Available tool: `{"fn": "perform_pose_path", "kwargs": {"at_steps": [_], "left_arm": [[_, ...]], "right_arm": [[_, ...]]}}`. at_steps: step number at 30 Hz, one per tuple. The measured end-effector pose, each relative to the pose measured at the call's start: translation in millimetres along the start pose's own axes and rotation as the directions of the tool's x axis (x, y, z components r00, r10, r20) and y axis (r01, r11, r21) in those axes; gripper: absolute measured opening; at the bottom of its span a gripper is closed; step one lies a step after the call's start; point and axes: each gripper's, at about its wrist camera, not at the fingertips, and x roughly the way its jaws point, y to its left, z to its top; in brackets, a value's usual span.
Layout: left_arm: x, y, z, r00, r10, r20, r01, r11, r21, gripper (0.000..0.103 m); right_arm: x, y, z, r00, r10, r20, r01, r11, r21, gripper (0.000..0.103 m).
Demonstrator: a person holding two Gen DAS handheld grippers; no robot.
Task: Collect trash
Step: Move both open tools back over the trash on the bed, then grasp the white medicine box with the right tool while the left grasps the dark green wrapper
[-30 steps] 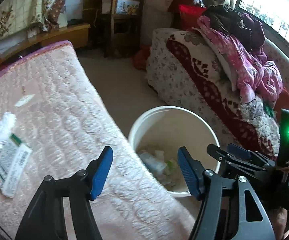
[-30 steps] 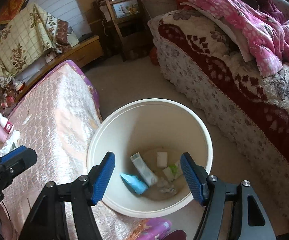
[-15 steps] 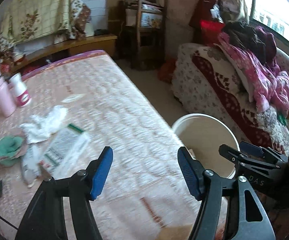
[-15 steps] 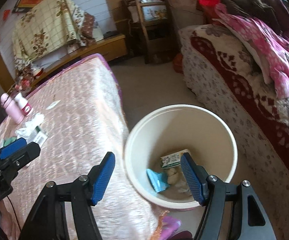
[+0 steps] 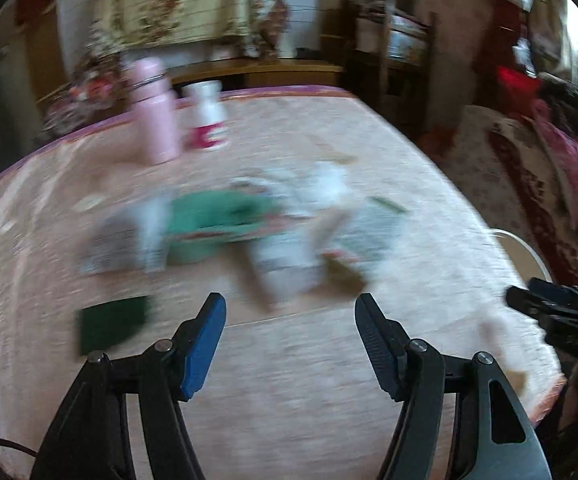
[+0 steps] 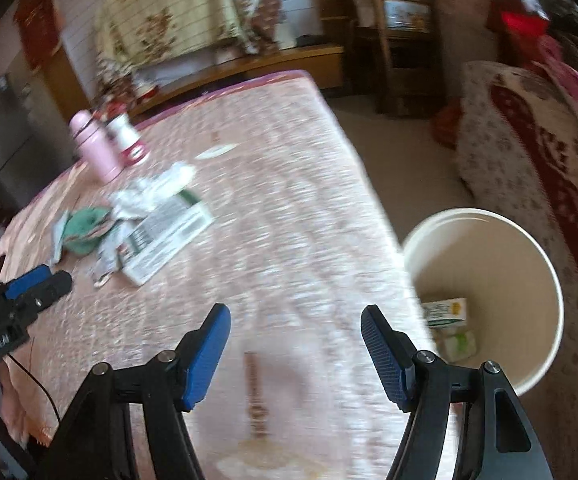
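A blurred heap of trash lies on the pink quilted table (image 5: 329, 360): a green cloth-like piece (image 5: 217, 216), white crumpled paper (image 5: 321, 184), a printed packet (image 6: 169, 236) and a dark green flat piece (image 5: 109, 324). My left gripper (image 5: 291, 320) is open and empty, just short of the heap. My right gripper (image 6: 295, 328) is open and empty over the table's near right edge. The cream trash bucket (image 6: 537, 264) stands on the floor to its right with several discarded packs inside.
A pink flask (image 5: 155, 116) and a white bottle (image 5: 207, 116) stand at the table's far side. A sofa with a red patterned cover (image 6: 529, 140) lies right of the bucket. A wooden chair (image 6: 393, 40) stands behind.
Both grippers have swung left, away from the bucket and over the table. The trash heap now sits in front of the left gripper. Both stay open.
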Motion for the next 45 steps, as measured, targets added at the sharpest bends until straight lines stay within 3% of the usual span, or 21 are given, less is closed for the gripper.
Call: {"fn": "perform_pose_path", "kwargs": {"at_steps": [5,8,13,16,21,24,26,29,34,39,41,45], "left_arm": [[4,91,-1,0.986,0.166,-0.020,-0.167,0.983,-0.071,0.068],[16,142,4,0.961,0.272,-0.046,-0.276,0.953,-0.123,0.068],[48,190,7,0.939,0.318,-0.130,-0.336,0.929,-0.157,0.068],[59,195,-2,0.946,0.269,-0.182,-0.298,0.942,-0.153,0.068],[46,173,-26,0.964,0.176,-0.200,-0.199,0.975,-0.103,0.068],[26,157,-34,0.972,0.176,-0.157,-0.189,0.979,-0.078,0.068],[17,154,-36,0.980,0.135,-0.148,-0.150,0.984,-0.097,0.068],[8,150,-36,0.987,0.081,-0.139,-0.099,0.987,-0.128,0.068],[6,142,-32,0.991,0.061,-0.117,-0.070,0.994,-0.078,0.068],[11,127,-20,0.995,-0.022,-0.100,0.017,0.998,-0.055,0.069],[14,116,-14,0.995,-0.050,-0.089,0.047,0.998,-0.042,0.079],[33,88,-1,0.997,-0.038,-0.074,0.041,0.998,0.044,0.080]], "right_arm": [[12,36,1,0.999,0.040,-0.026,-0.042,0.997,-0.068,0.071],[19,54,4,0.998,0.058,-0.036,-0.061,0.994,-0.091,0.071],[39,82,23,0.997,0.071,-0.040,-0.074,0.993,-0.095,0.071],[55,99,43,0.996,0.080,-0.043,-0.083,0.994,-0.076,0.071],[92,127,77,0.998,0.029,-0.047,-0.033,0.996,-0.078,0.071],[107,141,85,0.999,-0.011,-0.046,0.005,0.991,-0.131,0.072],[110,147,83,0.998,-0.049,-0.048,0.038,0.978,-0.204,0.072],[106,138,74,0.993,-0.110,-0.051,0.094,0.962,-0.255,0.071],[89,96,62,0.988,-0.142,-0.061,0.122,0.960,-0.252,0.072],[65,60,53,0.996,-0.056,-0.063,0.046,0.987,-0.151,0.072],[56,54,49,0.998,-0.035,-0.052,0.029,0.992,-0.120,0.072],[55,49,47,0.999,0.001,-0.041,-0.004,0.998,-0.058,0.074]]}}
